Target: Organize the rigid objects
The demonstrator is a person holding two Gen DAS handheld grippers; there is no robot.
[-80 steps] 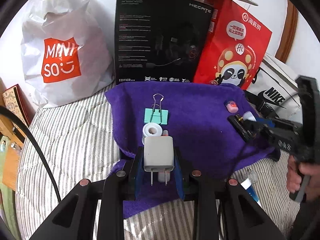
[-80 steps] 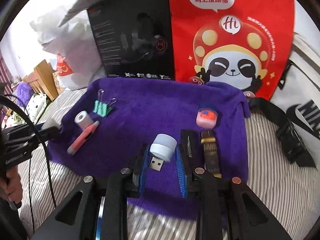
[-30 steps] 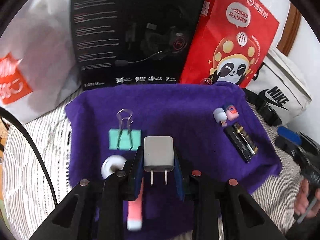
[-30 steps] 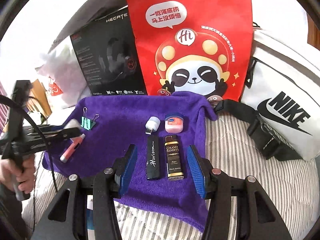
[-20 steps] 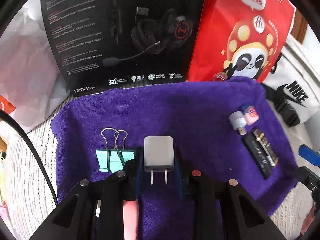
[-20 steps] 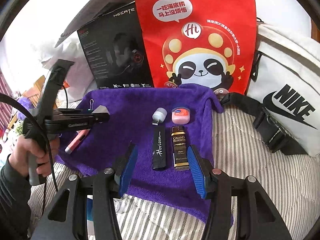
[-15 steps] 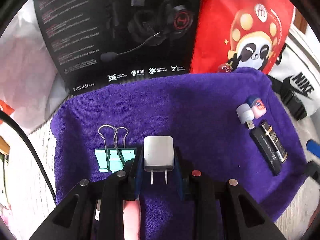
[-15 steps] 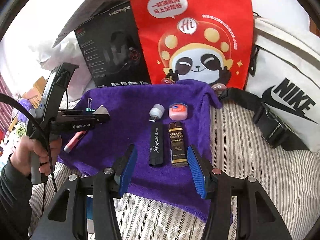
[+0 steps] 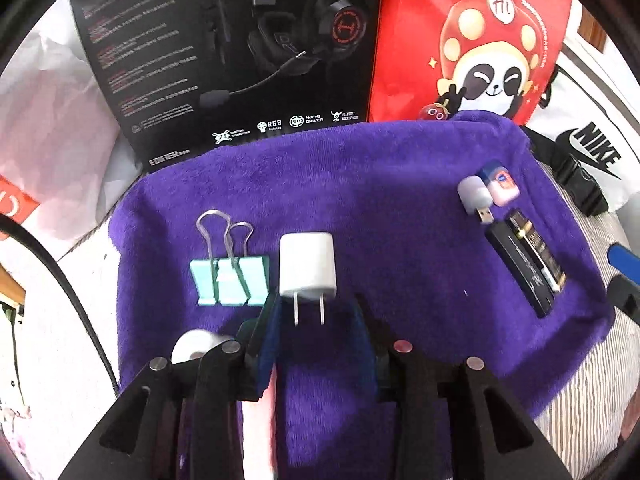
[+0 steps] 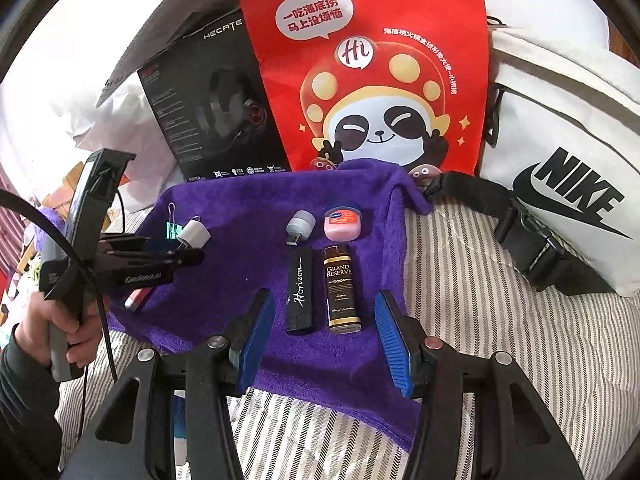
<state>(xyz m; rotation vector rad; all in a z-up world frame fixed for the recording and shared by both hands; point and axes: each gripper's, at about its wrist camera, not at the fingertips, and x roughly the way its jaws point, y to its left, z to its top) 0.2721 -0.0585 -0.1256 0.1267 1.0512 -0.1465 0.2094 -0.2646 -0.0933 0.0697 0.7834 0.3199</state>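
Observation:
A white plug adapter (image 9: 307,266) lies on the purple towel (image 9: 360,184) beside a teal binder clip (image 9: 229,276), prongs toward my left gripper (image 9: 314,320), whose jaws stand open just behind it. The adapter (image 10: 194,234) and my left gripper (image 10: 176,254) also show in the right wrist view. My right gripper (image 10: 324,340) is open and empty, near a black Horizon lighter (image 10: 301,290) and a brown Grand Reserve lighter (image 10: 341,290). Beyond them lie a small USB light (image 10: 299,226) and a pink balm tin (image 10: 342,222).
A white roll (image 9: 196,350) and a pink tube (image 10: 138,298) lie at the towel's left front. A black headset box (image 9: 240,52), a red panda bag (image 10: 372,72) and a white Nike bag (image 10: 560,160) stand behind, on a striped sheet (image 10: 500,320).
My left gripper moved forward over the towel, opened and let go of the plug adapter, which now lies beside the binder clip. My right gripper released the USB light earlier and drew back.

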